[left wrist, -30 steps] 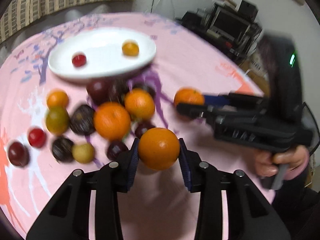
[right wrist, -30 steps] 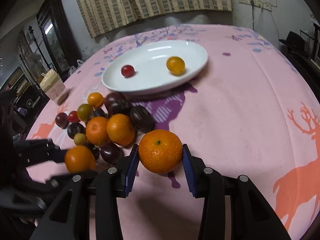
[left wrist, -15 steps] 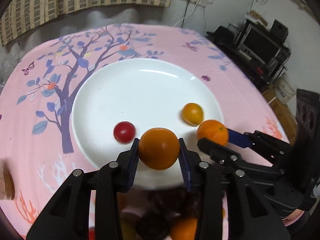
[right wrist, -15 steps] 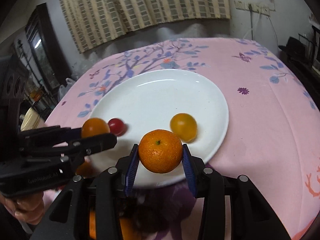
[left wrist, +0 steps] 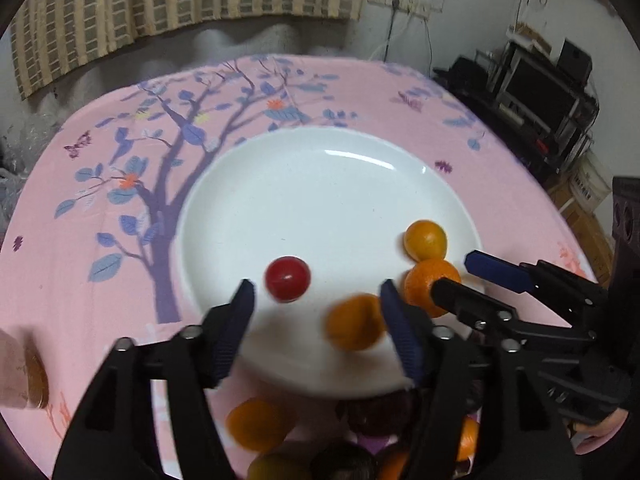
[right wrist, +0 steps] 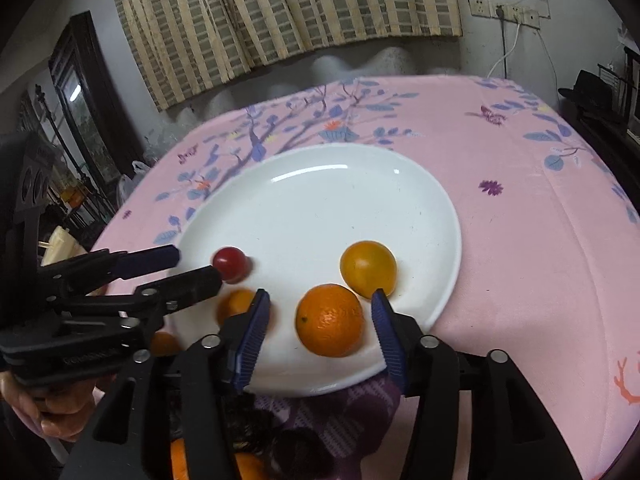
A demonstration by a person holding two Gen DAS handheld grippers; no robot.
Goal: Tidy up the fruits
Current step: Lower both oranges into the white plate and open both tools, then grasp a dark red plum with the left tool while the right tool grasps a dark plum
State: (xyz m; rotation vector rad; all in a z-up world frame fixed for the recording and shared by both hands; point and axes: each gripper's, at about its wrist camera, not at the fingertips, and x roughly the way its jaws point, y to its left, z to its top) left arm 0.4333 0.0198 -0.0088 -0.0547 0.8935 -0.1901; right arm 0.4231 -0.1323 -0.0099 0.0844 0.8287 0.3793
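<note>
Both grippers spread wide over white plate [right wrist: 436, 216]: left gripper [left wrist: 316, 308], right gripper [right wrist: 320, 308]. Blurred orange [left wrist: 354, 322] and sharp orange [right wrist: 330, 320] on plate. Round, firm, likely roll-prone; grip across widest middle.

- The white plate [right wrist: 420, 196] lies bare across its far half, from 10 to 2 o'clock.
- Its near edge is crowded: a red cherry tomato [right wrist: 229, 263] at 8 o'clock, a yellow fruit [right wrist: 368, 268] at 4, an orange [right wrist: 330, 320] at 6, and a blurred orange [left wrist: 354, 322] beside it.
- The left gripper [left wrist: 316, 316] and right gripper [right wrist: 320, 320] stand close together over that edge, fingers spread.
- Dark plums [left wrist: 380, 414] and more oranges [left wrist: 256, 424] pack the surface just short of the plate.
- Bare pink cloth [right wrist: 540, 240] lies at 3 o'clock.
</note>
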